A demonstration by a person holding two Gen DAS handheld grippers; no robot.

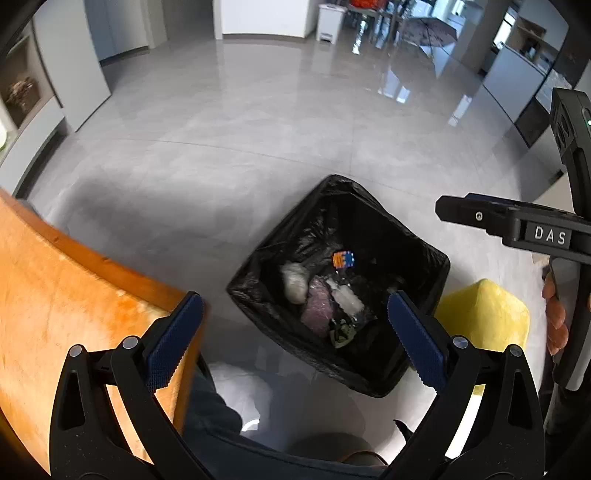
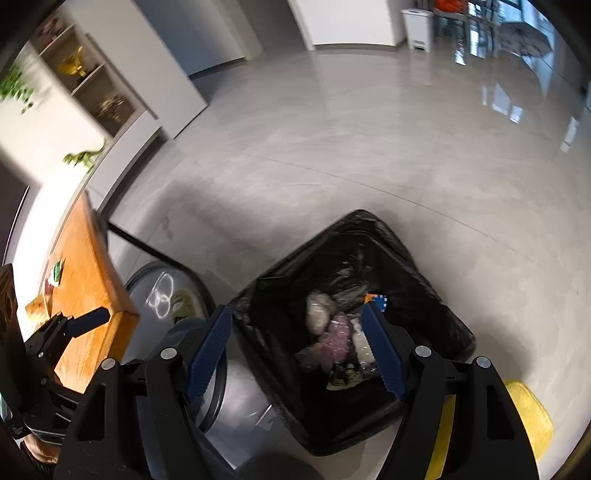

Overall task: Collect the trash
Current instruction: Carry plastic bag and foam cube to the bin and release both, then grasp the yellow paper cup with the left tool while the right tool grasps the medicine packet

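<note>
**Both tools spread wide above the lined bin**

The left tool point(image 1: 295, 332) hangs with its jaws released, nothing between the blue pads point(image 1: 173, 343). Ahead of it and slightly to its right stands the trash bin point(image 1: 424, 258), lined with a black bag whose rim is fully exposed. In the bin lie a white wad point(image 1: 294, 282), a pinkish crumpled piece point(image 1: 317, 308), a clear wrapper point(image 1: 347, 299) and a small orange-and-blue packet point(image 1: 343, 259). The corner edge of the wooden bench point(image 1: 55, 295) sits directly behind the left tool's left finger, close to the bin's near-left rim. A yellow stool point(image 1: 487, 314) stands just beside the bin on the tool's right.

The right tool point(image 2: 299, 347) is also released and empty, poised over the bin point(image 2: 443, 302) with its right finger above the trash. Beyond both tools the grey floor point(image 1: 258, 129) stretches wide to a white pedal bin point(image 1: 330, 20) far ahead.
</note>
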